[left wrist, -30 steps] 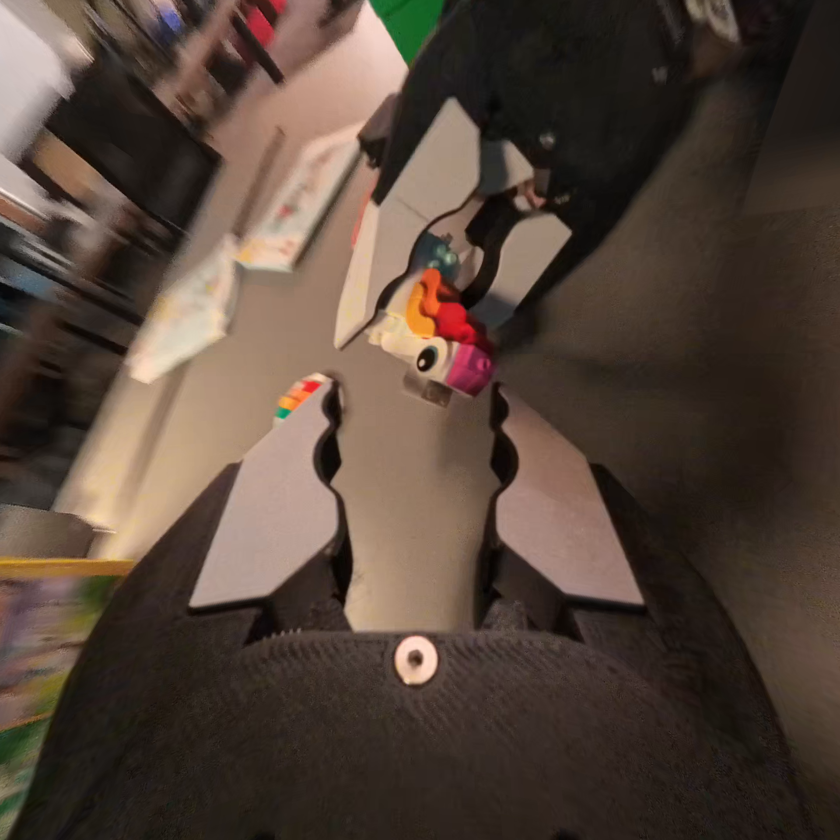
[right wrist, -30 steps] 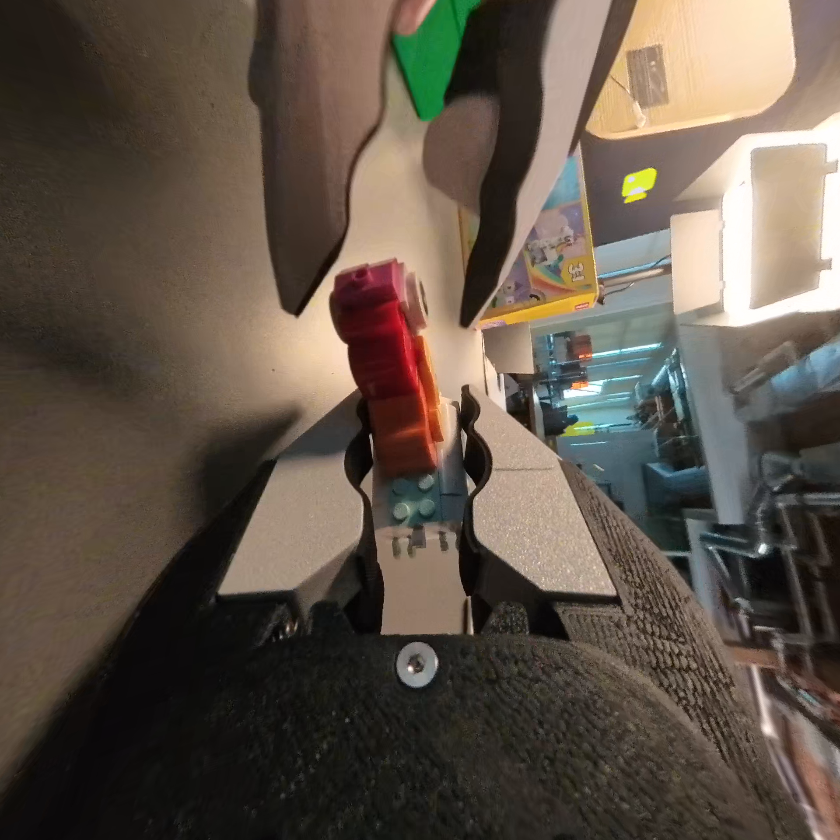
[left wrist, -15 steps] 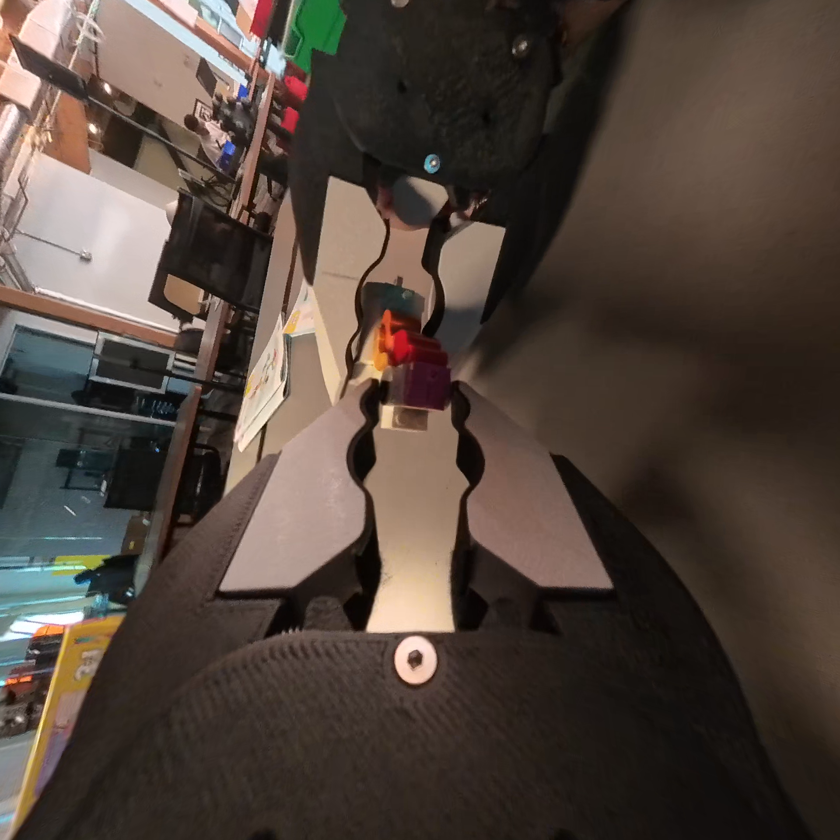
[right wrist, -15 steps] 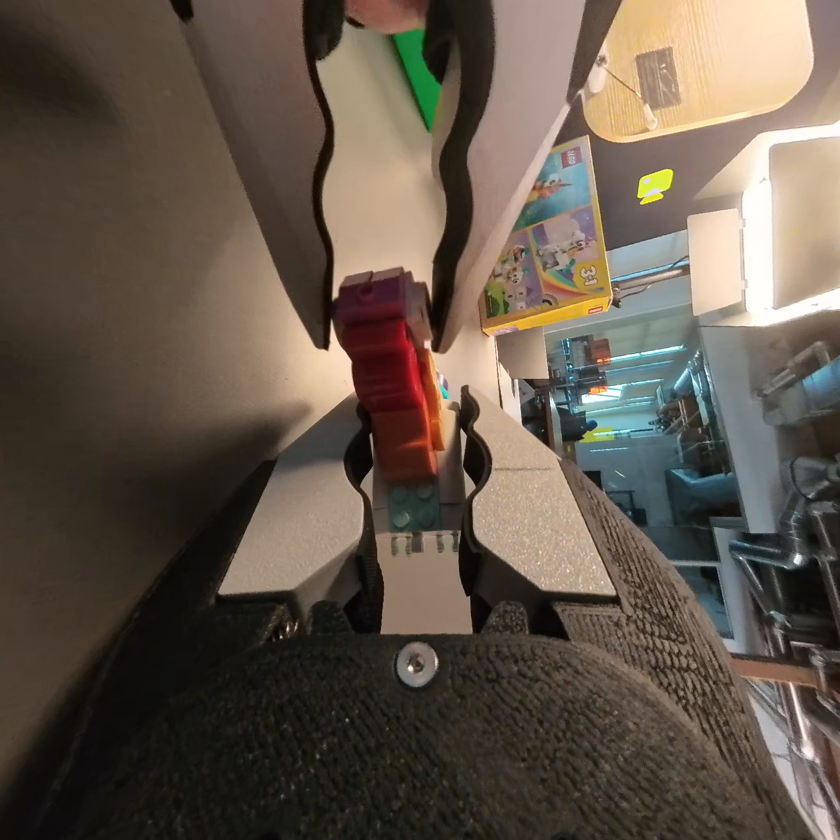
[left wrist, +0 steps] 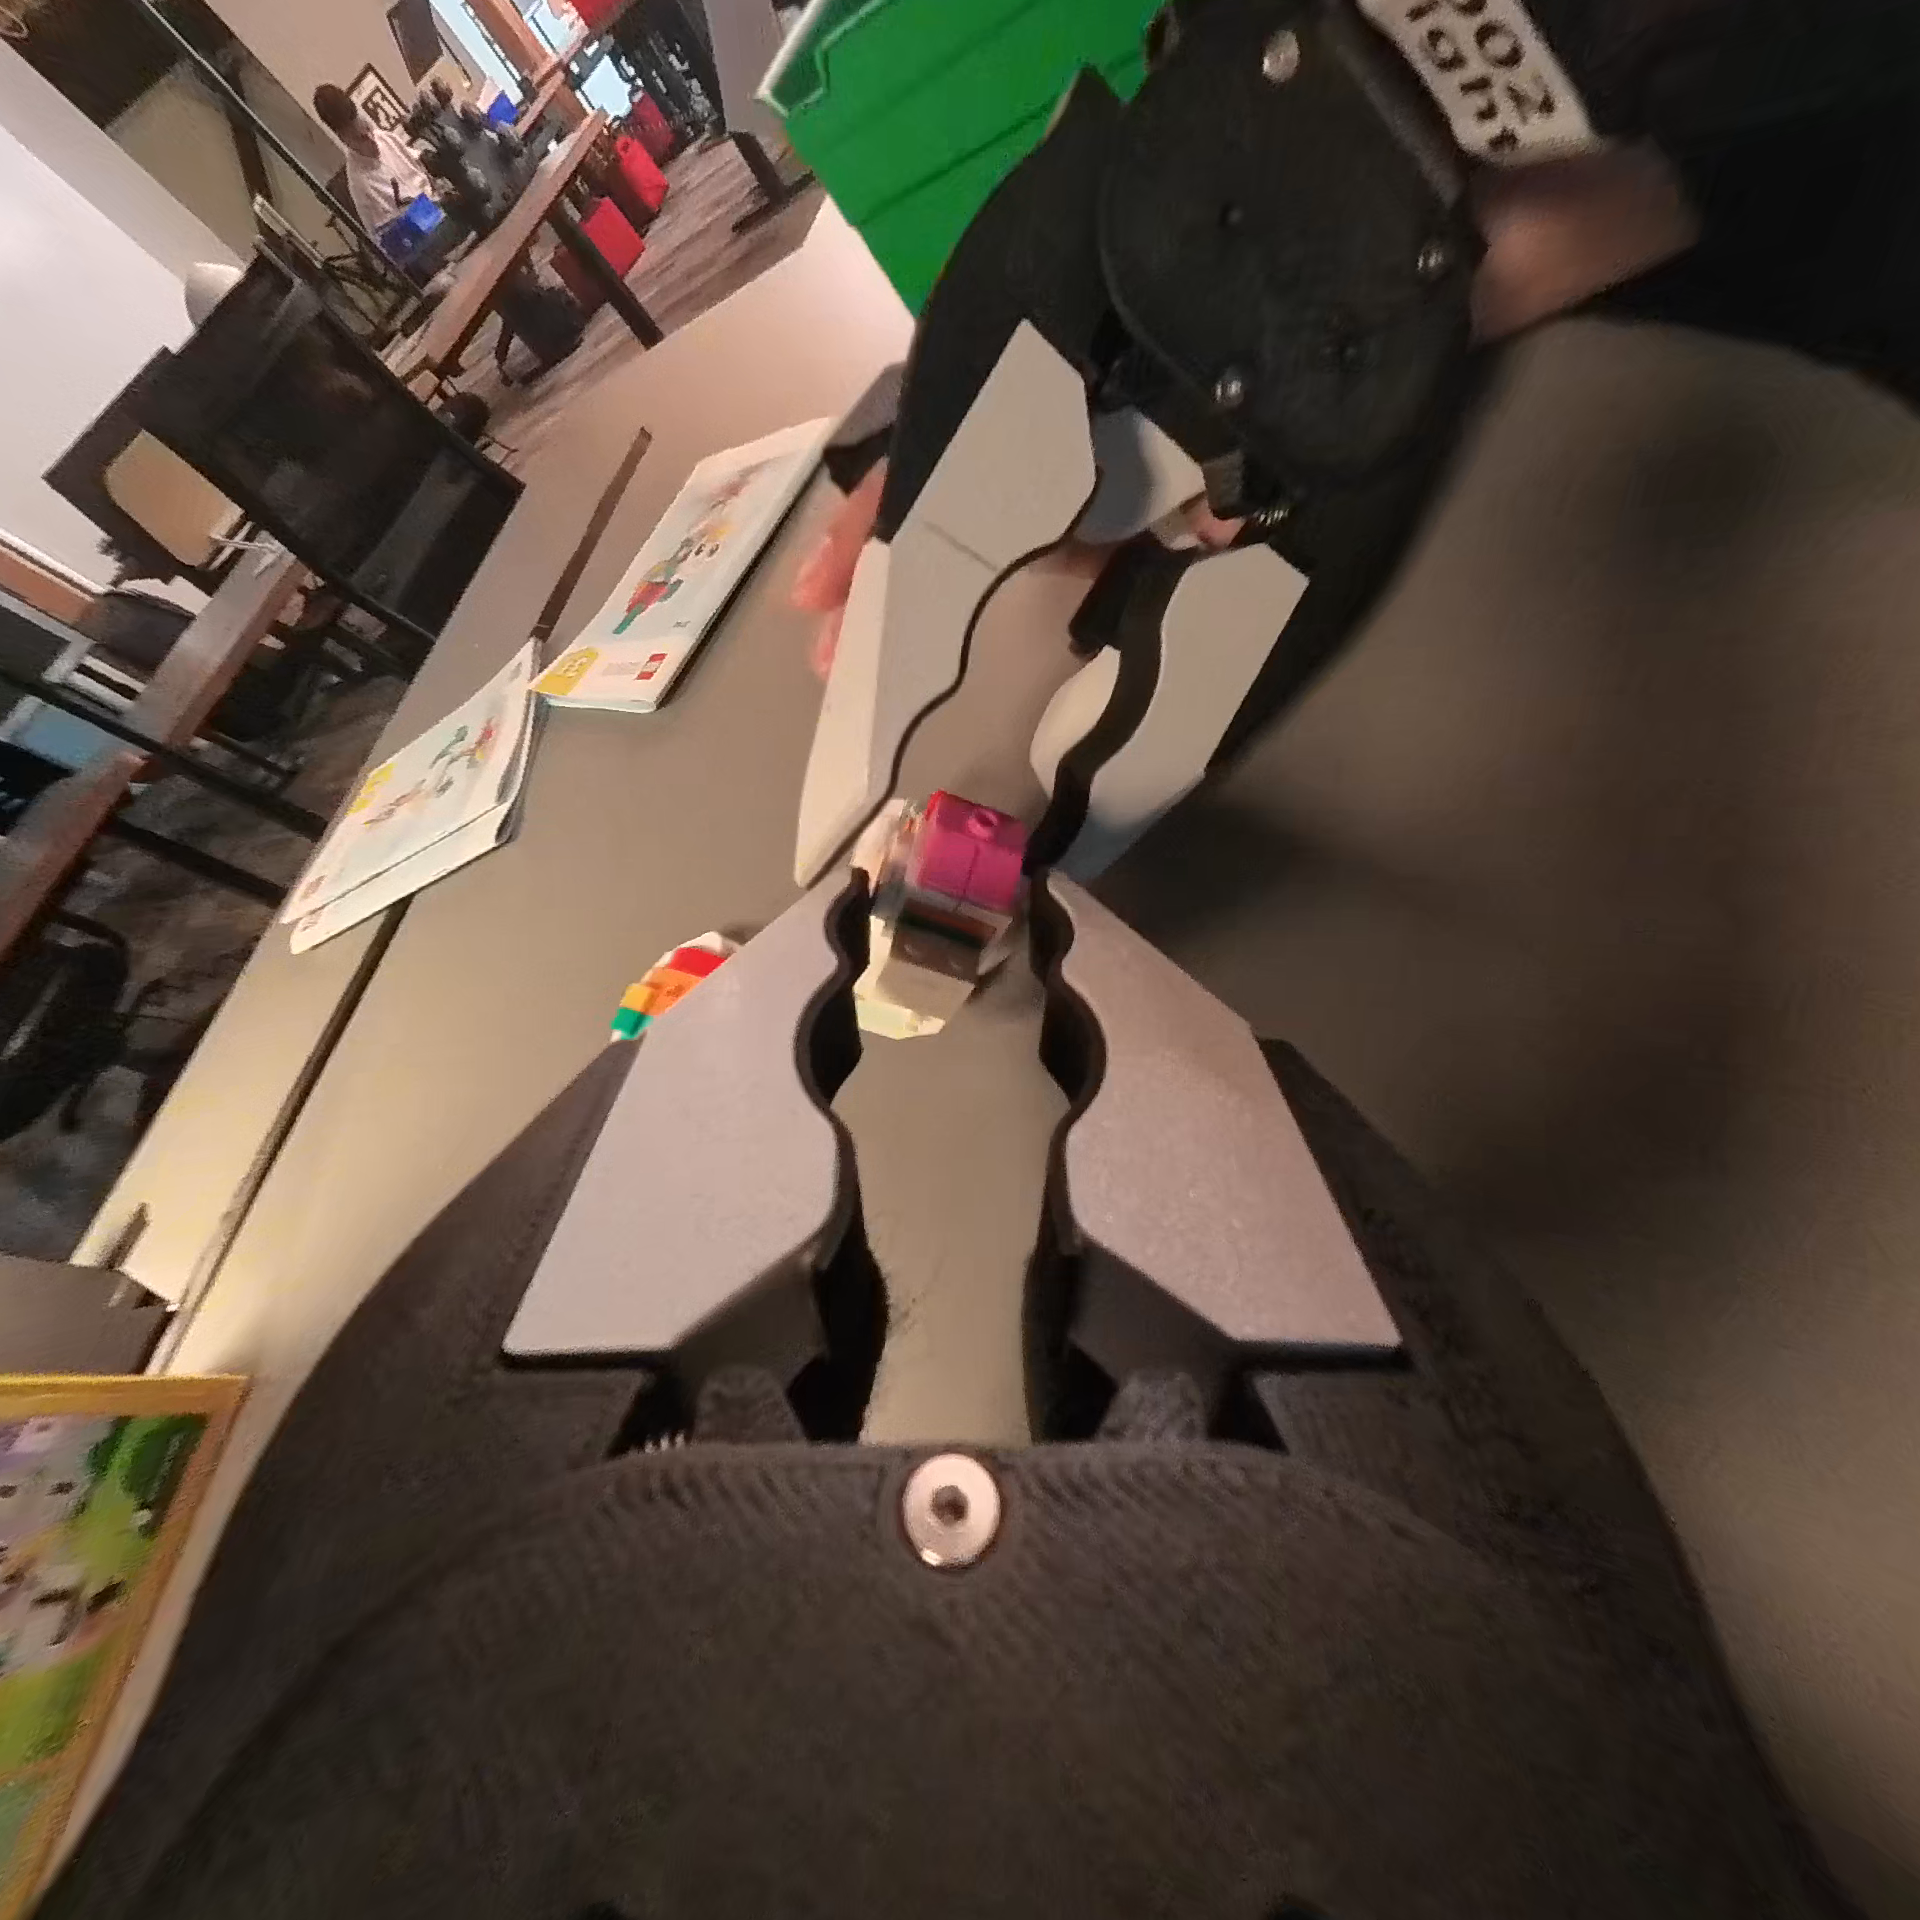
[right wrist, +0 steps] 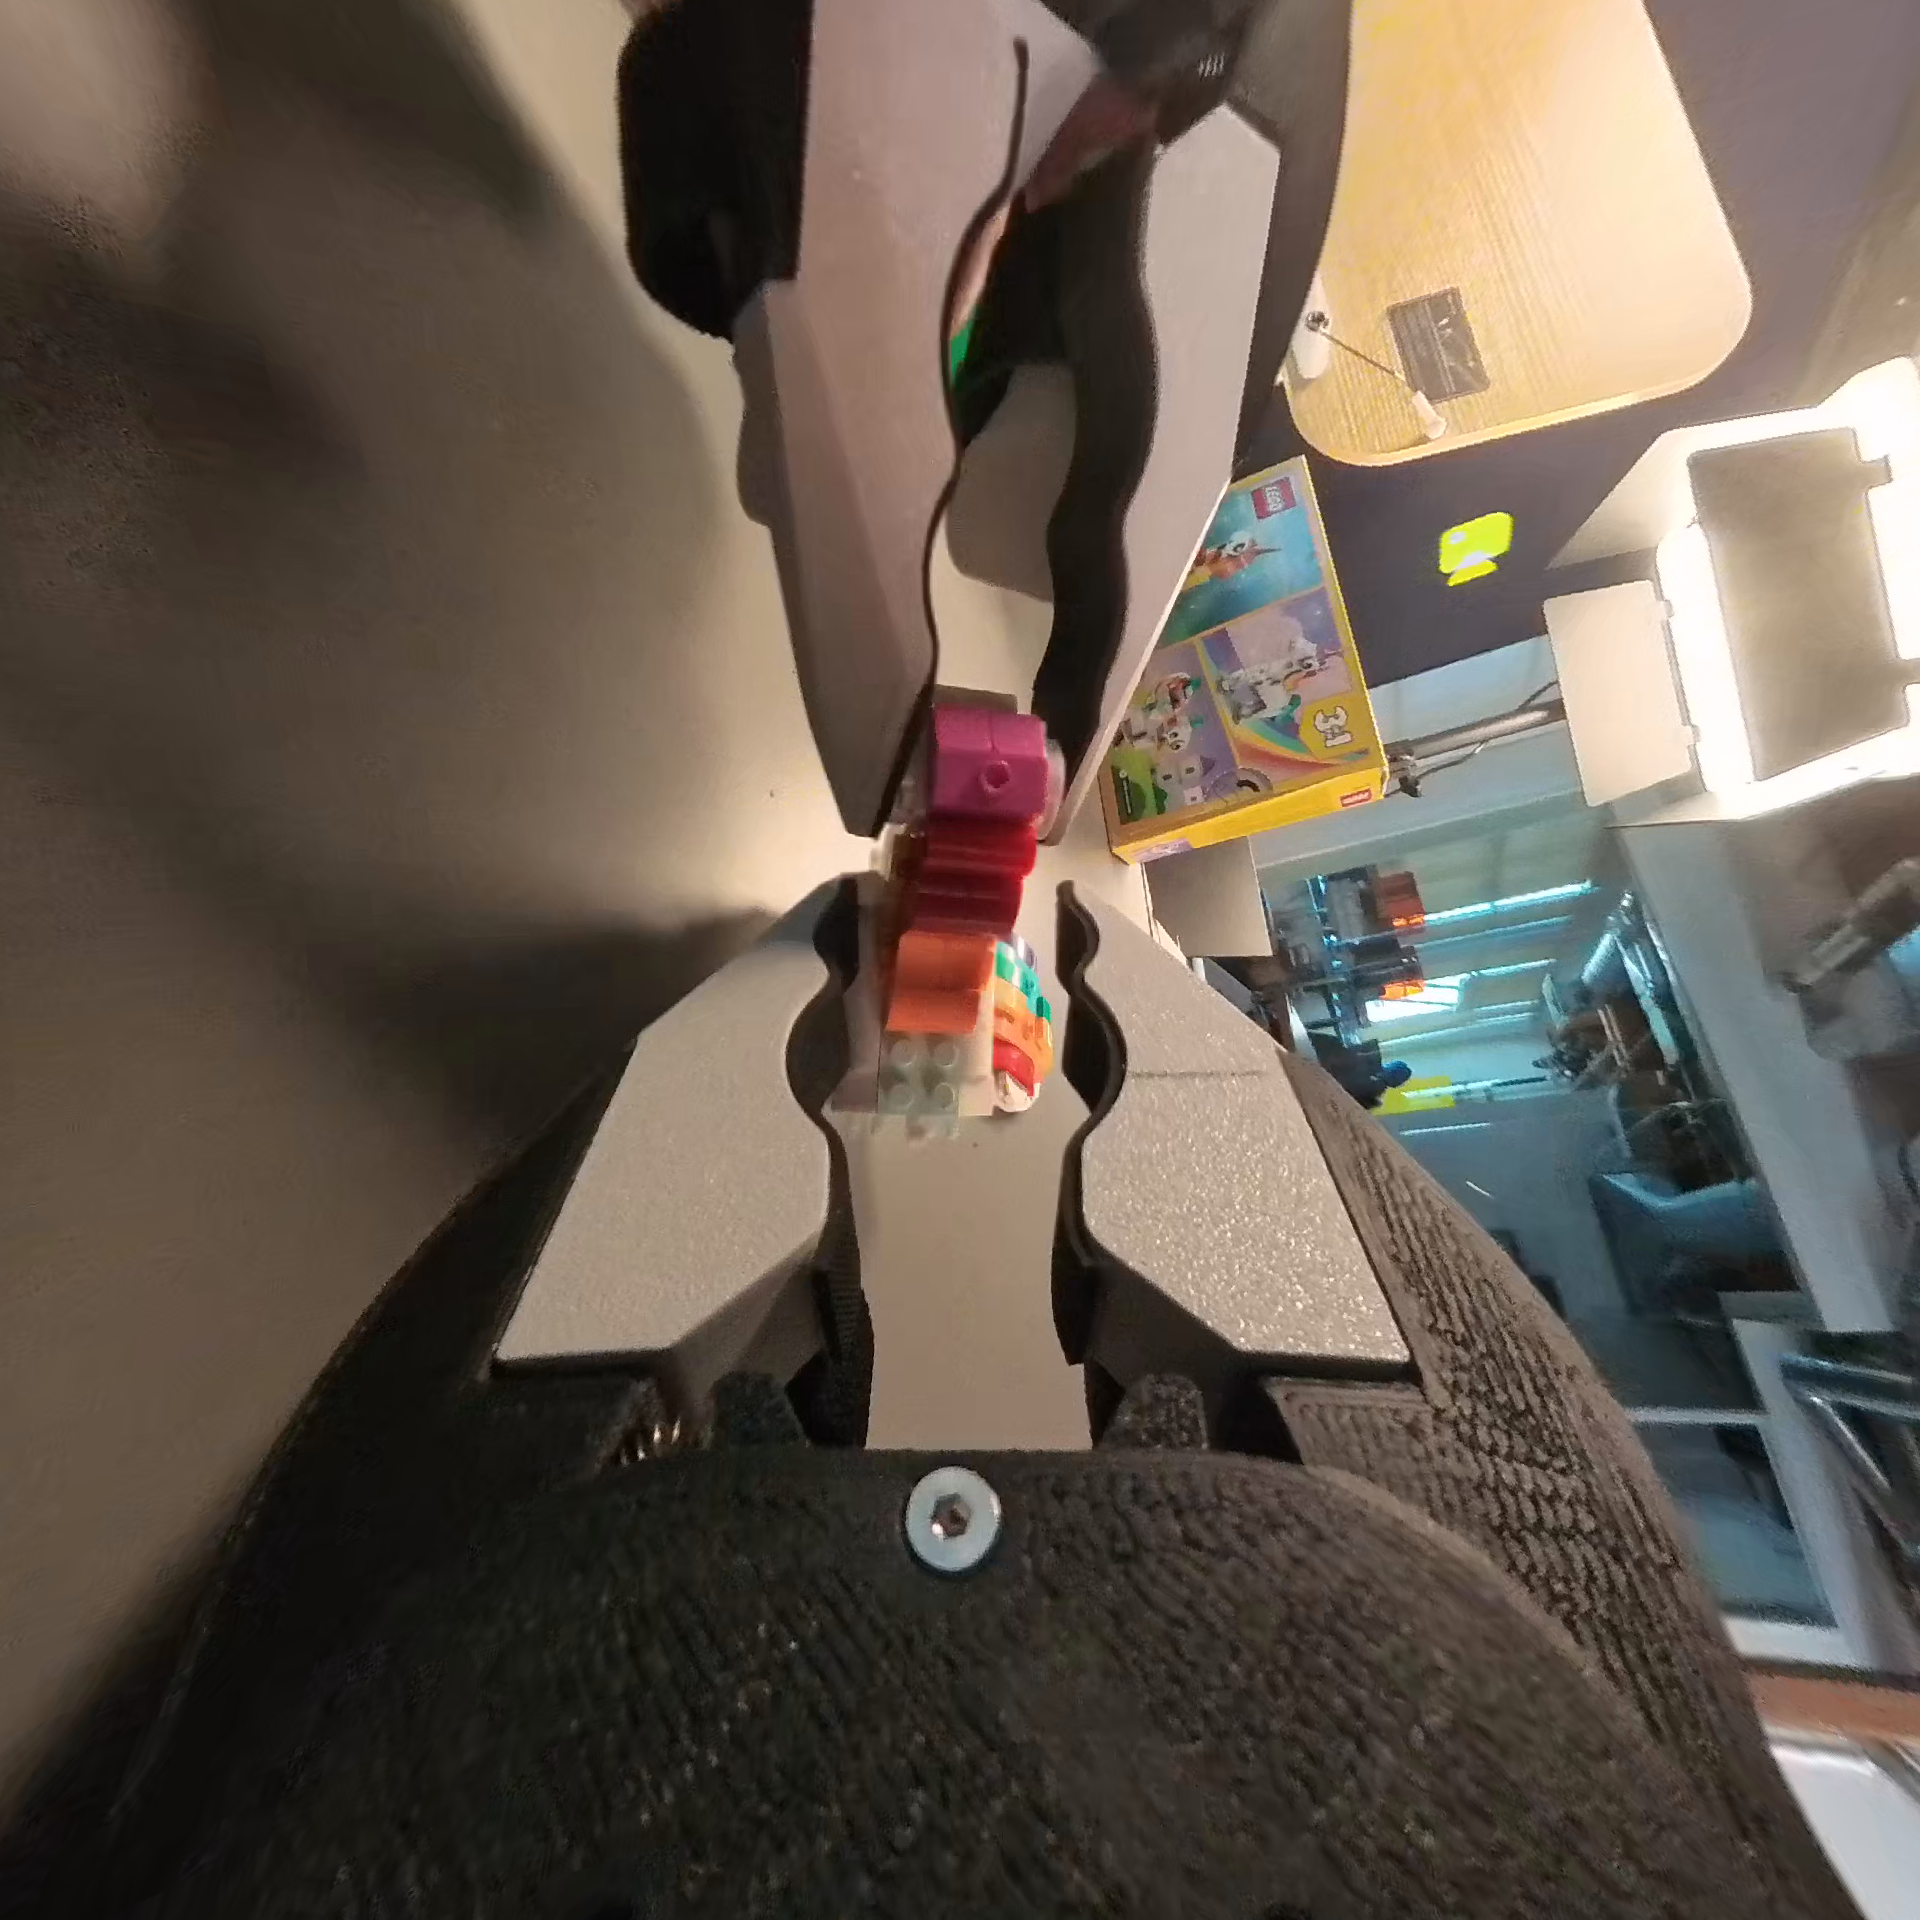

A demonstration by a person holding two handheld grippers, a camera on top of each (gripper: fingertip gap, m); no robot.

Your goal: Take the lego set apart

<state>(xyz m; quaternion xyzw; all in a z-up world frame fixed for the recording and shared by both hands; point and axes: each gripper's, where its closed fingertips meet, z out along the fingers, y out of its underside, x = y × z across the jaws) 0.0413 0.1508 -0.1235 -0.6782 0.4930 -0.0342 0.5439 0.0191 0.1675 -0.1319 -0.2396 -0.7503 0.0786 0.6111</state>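
The lego piece (left wrist: 961,857) is a small stack with a magenta block, red and orange bricks and a pale grey base (right wrist: 925,1081), held above the grey table (left wrist: 644,831). My left gripper (left wrist: 945,894) is shut on its magenta end; in the right wrist view it (right wrist: 971,800) comes in from above. My right gripper (right wrist: 956,894) faces it, jaws slightly apart around the base end, with a gap on the right side. Its fingers (left wrist: 935,582) show beyond the piece in the left wrist view.
A small rainbow brick stack (left wrist: 665,987) lies on the table to the left, also seen through the right gripper's gap (right wrist: 1023,1023). Two instruction booklets (left wrist: 665,582) (left wrist: 436,800) lie farther left. A yellow lego box (right wrist: 1236,686) and a green bin (left wrist: 935,135) stand at the table's edges. The grippers are tip to tip, or close to it.
My left gripper closed on the magenta end. My right gripper's jaws widened a little, and the piece now sits farther out toward its fingertips. Both views have swung round.
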